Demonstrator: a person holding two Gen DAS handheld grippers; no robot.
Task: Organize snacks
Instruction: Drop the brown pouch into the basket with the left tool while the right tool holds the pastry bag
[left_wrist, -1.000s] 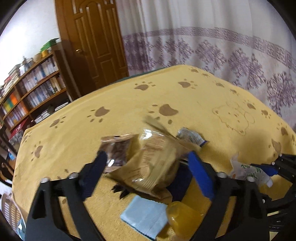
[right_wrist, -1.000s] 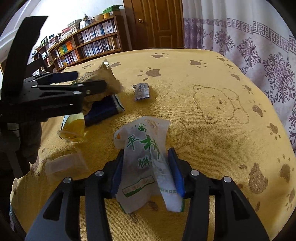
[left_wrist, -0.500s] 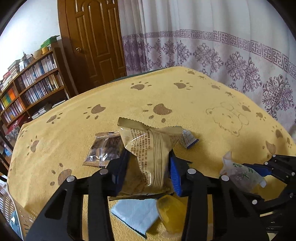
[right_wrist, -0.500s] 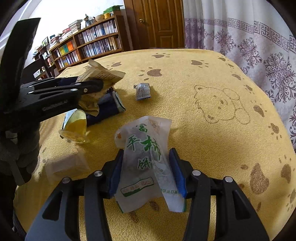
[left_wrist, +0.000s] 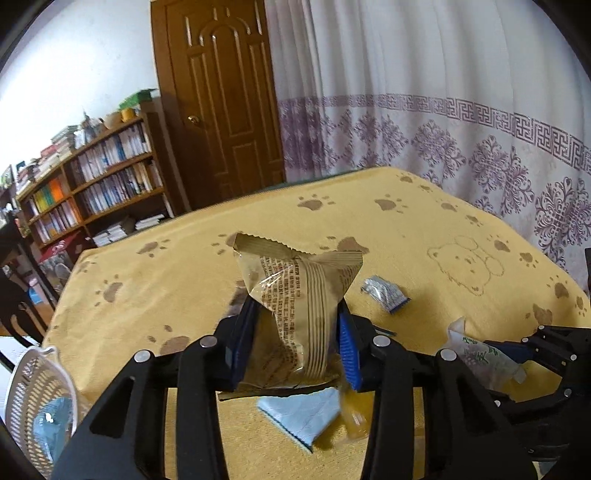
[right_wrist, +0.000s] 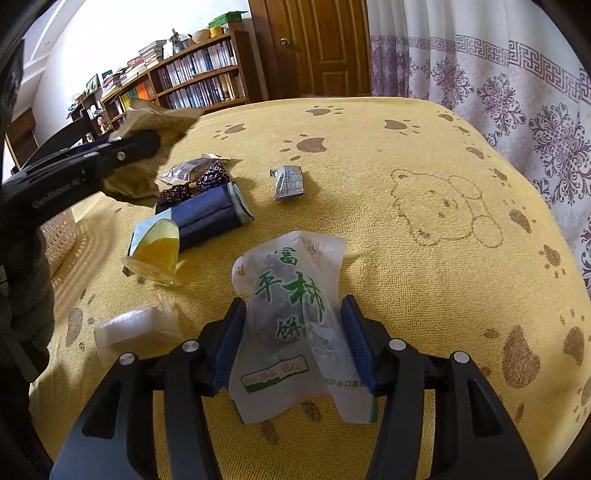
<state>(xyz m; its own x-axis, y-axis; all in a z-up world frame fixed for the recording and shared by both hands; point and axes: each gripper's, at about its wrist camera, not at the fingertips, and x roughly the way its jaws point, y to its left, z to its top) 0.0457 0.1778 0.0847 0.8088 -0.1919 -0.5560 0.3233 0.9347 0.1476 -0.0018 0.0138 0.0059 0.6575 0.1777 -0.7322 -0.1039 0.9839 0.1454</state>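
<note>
The translucent white plastic snack packet (right_wrist: 291, 325) carries large green characters 富, 平 and 饼, with smaller green ones illegible; the gold foil snack wrapper (left_wrist: 295, 314) bears rows of brown print too small to read.

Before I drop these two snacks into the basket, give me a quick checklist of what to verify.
1. Left gripper clamped on the gold packet: ok.
2. Gold packet lifted off the pile: ok.
3. Right gripper closed on the white packet: ok.
4. White packet off the cloth: cannot tell.
5. Basket within view of the left gripper: ok.
6. Room left in the basket: cannot tell.
</note>
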